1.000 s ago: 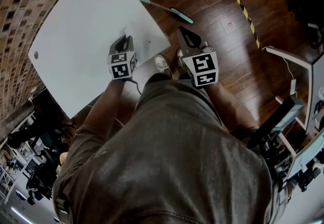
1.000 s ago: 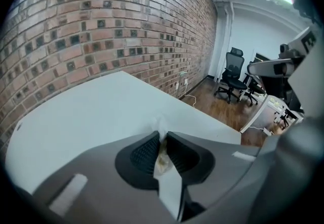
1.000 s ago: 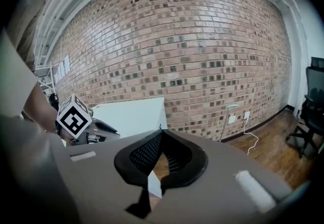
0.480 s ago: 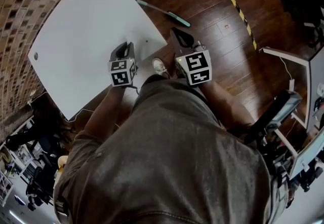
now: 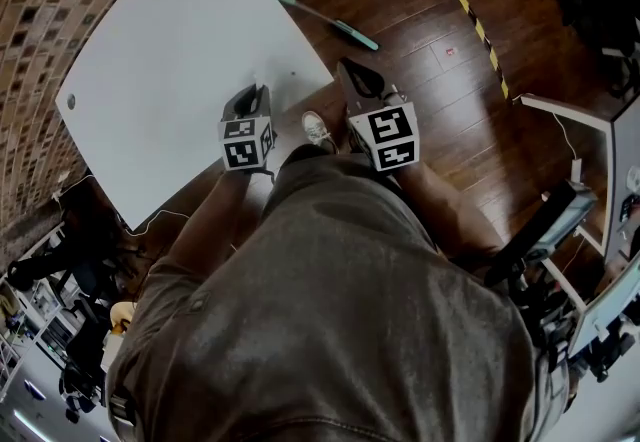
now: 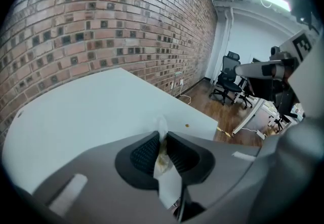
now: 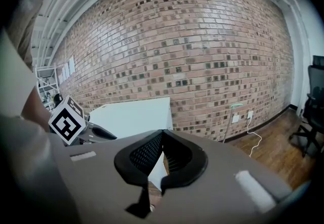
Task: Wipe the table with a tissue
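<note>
1. Your left gripper (image 5: pixel 249 98) is over the near edge of the white table (image 5: pixel 160 50), clenched on the tissue (image 6: pixel 163 167) (yellowish stain where the pads pinch it).
2. Your right gripper (image 5: pixel 362 78) hangs beside the table over the wood floor (image 5: pixel 440 120), jaws pressed together on nothing.

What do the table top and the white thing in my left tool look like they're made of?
Table: smooth matte white, probably laminate or painted board; the surface is even, with no grain. Tissue in the left tool: thin soft paper, crumpled and limp between the shut jaws, with a brownish stain.
</note>
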A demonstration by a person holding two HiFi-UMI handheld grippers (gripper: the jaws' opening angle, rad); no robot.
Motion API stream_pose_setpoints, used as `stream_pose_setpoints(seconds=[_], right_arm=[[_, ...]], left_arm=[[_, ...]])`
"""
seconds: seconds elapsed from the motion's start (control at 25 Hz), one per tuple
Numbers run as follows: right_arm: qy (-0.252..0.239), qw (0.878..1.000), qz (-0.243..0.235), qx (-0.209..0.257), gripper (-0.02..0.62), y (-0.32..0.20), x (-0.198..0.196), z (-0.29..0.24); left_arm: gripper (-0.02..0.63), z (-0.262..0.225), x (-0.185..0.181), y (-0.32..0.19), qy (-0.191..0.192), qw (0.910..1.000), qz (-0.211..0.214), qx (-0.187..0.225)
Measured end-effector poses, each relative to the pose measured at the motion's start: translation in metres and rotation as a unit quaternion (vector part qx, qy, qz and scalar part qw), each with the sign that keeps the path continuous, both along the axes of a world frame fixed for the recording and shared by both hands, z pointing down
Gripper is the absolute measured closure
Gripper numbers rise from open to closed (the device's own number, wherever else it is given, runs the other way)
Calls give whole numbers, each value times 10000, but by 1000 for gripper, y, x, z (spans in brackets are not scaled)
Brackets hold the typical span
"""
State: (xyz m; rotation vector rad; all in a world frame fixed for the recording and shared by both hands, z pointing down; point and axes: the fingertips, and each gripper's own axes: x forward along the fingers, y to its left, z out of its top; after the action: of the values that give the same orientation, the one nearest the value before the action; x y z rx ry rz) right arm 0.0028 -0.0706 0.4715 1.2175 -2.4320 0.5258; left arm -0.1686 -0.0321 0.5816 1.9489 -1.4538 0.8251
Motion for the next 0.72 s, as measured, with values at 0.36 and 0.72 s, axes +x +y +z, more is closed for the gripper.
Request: stream_pose_setpoints(seconds=[0.36, 0.72], right_arm=[[30, 9999, 103, -103, 580, 6, 8, 6], [-48, 9994, 330, -100, 581, 4, 20, 6]], left_arm=[[558, 10, 3, 1, -219, 9994, 170, -192], [558, 11, 24, -11, -242, 9981, 523, -227]])
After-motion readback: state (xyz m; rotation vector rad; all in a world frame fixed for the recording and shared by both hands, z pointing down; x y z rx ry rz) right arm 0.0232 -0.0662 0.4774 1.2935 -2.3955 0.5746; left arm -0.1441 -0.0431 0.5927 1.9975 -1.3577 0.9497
